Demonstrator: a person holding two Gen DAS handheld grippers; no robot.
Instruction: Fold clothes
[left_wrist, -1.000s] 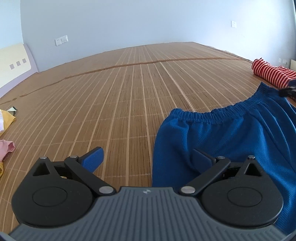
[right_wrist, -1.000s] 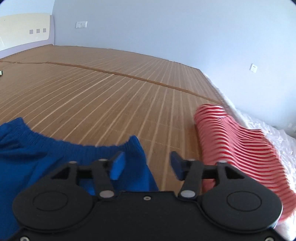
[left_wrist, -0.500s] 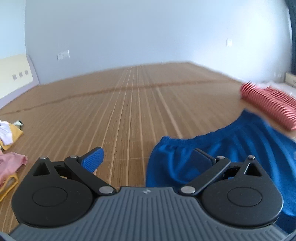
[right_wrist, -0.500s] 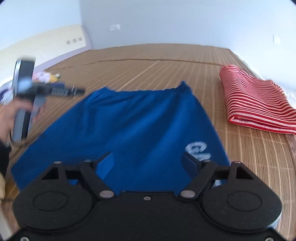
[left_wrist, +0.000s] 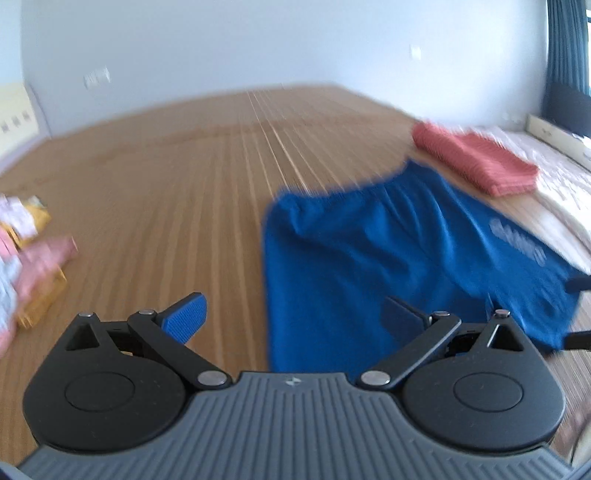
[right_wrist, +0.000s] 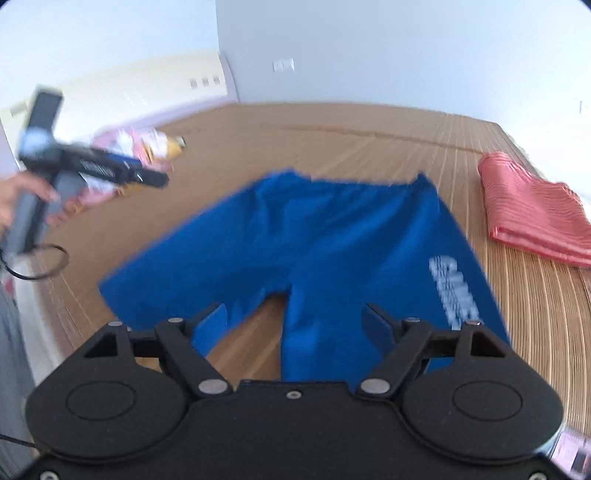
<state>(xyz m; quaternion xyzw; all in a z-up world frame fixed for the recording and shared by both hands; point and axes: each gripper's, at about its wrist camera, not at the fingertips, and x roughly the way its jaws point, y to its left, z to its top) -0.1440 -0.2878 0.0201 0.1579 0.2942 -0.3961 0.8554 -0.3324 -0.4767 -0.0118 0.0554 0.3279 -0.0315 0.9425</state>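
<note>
one blue shorts (right_wrist: 332, 236), one striped folded garment (right_wrist: 532, 210), two grippers (left_wrist: 291, 321) (right_wrist: 291, 325)

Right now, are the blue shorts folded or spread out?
Spread out. The blue shorts lie flat on the bamboo mat, both legs apart, mat showing between them, waistband at the far end.

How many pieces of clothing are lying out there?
3 at least: blue shorts spread flat in the middle, a folded red striped garment to their right, and a blurred pink-and-yellow heap at far left that may hide more.
</note>
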